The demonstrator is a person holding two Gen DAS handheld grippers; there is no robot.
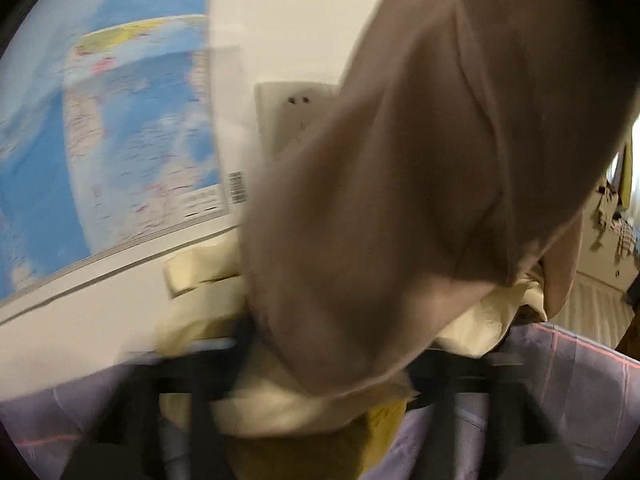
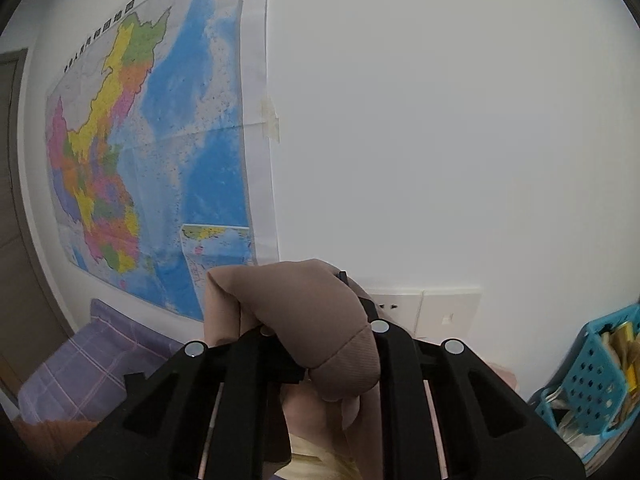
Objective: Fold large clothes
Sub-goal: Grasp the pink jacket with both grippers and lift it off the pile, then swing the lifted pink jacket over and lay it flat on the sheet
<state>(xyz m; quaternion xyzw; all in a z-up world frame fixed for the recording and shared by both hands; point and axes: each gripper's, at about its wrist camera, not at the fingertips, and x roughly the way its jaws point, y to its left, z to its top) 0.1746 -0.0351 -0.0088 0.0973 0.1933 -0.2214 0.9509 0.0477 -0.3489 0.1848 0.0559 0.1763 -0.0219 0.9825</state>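
Observation:
A large tan-brown garment (image 1: 420, 184) hangs in front of the left wrist camera and fills most of the blurred view; its cream lining (image 1: 288, 408) bunches at my left gripper (image 1: 320, 384), which looks shut on it, the fingers mostly hidden by cloth. In the right wrist view my right gripper (image 2: 320, 344) is raised toward the wall and shut on a bunched fold of the same garment (image 2: 304, 320), which drapes over and between the black fingers (image 2: 396, 360).
A coloured wall map (image 2: 140, 160) hangs at left on the white wall, with sockets (image 2: 424, 308) low down. A purple checked bed cover (image 2: 92, 360) lies below. A blue perforated basket (image 2: 592, 376) stands at the right.

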